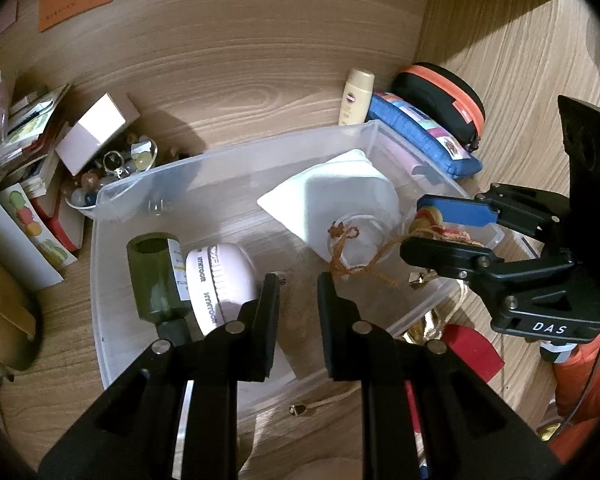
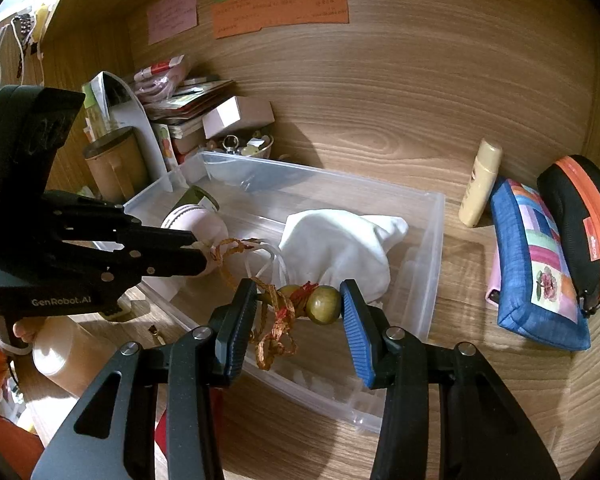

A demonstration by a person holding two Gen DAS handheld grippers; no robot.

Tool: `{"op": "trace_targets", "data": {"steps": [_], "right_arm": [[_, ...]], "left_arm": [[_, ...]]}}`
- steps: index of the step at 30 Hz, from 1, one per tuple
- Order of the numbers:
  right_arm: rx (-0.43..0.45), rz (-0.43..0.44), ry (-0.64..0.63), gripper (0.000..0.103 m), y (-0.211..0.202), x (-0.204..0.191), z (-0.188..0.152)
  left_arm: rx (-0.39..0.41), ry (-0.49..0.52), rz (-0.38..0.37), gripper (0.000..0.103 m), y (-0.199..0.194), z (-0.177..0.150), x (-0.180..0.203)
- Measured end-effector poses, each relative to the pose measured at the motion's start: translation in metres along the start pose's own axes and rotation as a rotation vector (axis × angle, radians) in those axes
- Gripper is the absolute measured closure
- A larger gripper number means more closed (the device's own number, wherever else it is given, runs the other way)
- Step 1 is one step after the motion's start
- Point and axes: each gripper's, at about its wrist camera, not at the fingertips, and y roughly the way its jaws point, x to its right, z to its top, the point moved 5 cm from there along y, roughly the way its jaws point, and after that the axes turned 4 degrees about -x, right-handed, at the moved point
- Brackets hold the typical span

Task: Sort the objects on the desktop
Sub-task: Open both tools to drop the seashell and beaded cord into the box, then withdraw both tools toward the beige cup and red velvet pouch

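A clear plastic bin [image 1: 236,160] [image 2: 432,216] holds a white cloth pouch [image 1: 340,184] [image 2: 340,240], a green bottle [image 1: 152,276] [image 2: 204,196] and a pink round device [image 1: 220,280] [image 2: 196,220]. Over the bin's near rim, my right gripper [image 2: 300,302] [image 1: 420,232] is shut on a small wooden gourd charm [image 2: 320,304] tied with orange-red cord [image 2: 276,320]. The cord [image 1: 364,268] stretches to my left gripper [image 1: 300,280] [image 2: 202,250]. Its jaws stand a narrow gap apart above the bin floor. The cord's loop rests against the right fingertip, with nothing in the gap.
A blue patchwork pouch [image 2: 540,272], a black-and-orange case [image 2: 580,216] and a cream tube [image 2: 480,184] lie right of the bin. Books, a pink box [image 1: 96,132] and a bowl of beads [image 1: 112,168] crowd its left. A tan cylinder [image 2: 68,352] lies near the front.
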Motion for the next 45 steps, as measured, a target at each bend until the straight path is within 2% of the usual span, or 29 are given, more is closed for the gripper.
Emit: {"op": "trace_targets", "data": {"steps": [12,14,15,17,19,20,31,39,45], "right_arm": [[-0.007,0.002,0.0,0.059,0.0,0.0,0.0],[-0.005,0.003,0.001,0.056,-0.001,0.001,0.0],[-0.005,0.004,0.002,0.055,-0.002,0.001,0.0],[-0.005,0.018,0.007,0.048,-0.003,0.001,0.0],[-0.004,0.02,0.007,0.033,-0.005,0.0,-0.001],[0.002,0.025,0.006,0.03,-0.006,-0.001,0.0],[0.025,0.001,0.048,0.029,-0.023,0.008,0.006],[0.032,-0.059,0.061,0.029,-0.04,0.007,0.004],[0.046,-0.109,0.059,0.021,-0.052,0.004,0.001]], "left_arm": [[0.001,0.001,0.016,0.082,0.001,-0.001,-0.001],[0.0,0.002,0.019,0.078,0.0,-0.001,-0.001],[-0.002,0.002,0.021,0.073,0.001,-0.001,-0.001],[0.008,0.006,0.031,0.066,-0.001,-0.001,-0.001],[0.019,0.011,0.039,0.062,-0.004,-0.001,0.0],[0.021,0.013,0.045,0.062,-0.004,-0.001,0.0],[0.105,0.026,0.1,0.045,-0.031,0.001,-0.001],[0.167,0.014,0.132,0.034,-0.058,-0.004,-0.006],[0.21,0.01,0.149,0.029,-0.077,-0.011,-0.009]]}}
